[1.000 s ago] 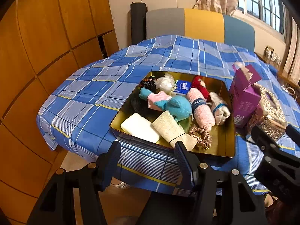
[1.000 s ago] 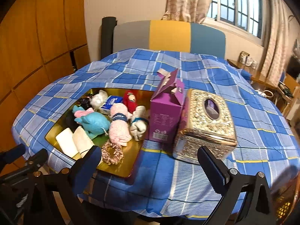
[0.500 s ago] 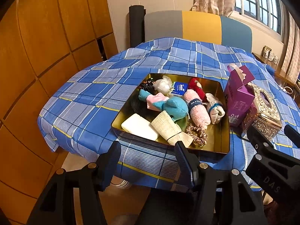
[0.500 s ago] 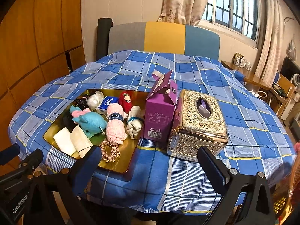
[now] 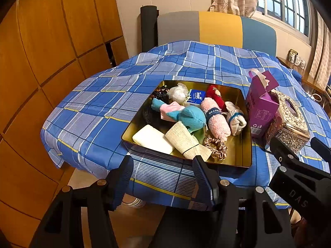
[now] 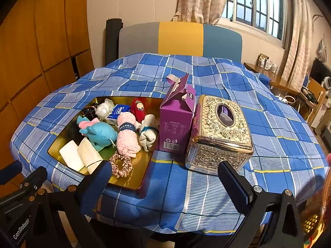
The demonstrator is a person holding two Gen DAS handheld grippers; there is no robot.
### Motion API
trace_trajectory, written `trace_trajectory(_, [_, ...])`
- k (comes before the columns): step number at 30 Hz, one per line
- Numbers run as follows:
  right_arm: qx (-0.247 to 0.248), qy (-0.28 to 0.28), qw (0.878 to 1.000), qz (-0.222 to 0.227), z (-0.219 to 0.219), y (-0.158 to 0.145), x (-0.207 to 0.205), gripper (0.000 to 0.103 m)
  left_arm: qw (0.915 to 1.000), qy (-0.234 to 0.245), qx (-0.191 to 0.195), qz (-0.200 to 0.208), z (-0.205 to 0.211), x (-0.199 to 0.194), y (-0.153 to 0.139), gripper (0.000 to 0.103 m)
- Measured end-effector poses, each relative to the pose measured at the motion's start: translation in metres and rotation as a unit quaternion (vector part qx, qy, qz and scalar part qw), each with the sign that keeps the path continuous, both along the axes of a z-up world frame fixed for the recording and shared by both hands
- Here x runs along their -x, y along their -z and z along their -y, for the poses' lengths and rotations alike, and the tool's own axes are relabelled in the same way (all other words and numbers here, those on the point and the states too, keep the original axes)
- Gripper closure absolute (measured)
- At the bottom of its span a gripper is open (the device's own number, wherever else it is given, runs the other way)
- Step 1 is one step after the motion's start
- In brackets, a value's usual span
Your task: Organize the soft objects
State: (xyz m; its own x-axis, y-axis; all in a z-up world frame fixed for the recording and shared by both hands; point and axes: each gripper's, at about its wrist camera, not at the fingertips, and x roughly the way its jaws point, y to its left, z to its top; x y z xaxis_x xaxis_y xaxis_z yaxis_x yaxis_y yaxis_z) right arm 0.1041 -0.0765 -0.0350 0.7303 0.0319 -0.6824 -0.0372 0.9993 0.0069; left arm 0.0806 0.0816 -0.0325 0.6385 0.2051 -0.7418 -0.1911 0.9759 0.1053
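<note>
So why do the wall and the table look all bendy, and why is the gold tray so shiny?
Left wrist view: the fisheye lens bows the wooden wall panels and darkens the corners; the gold tray mirrors the warm room light. Right wrist view: the checked tablecloth bulges like a dome, the window is bright, glare glints on the ornate tissue box, and everything stays fairly sharp.

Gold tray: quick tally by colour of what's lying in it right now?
Pink: 2, rolled towel, folded cloth
Blue: 2, plush, tissue pack
White or cream: 4, bar, loofah, sock, bag
Red: 1
Black: 1
Bronze scrunchie: 1
Total: 11
</note>
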Motion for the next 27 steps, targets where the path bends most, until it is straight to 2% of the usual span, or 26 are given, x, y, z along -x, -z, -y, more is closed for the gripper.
trace_trajectory(27, [-0.006,0.0,1.0,-0.007,0.0011,0.0028,-0.001,0.0,1.0,-0.003,0.0,-0.001,-0.0023,-0.0016,0.0009,0.043])
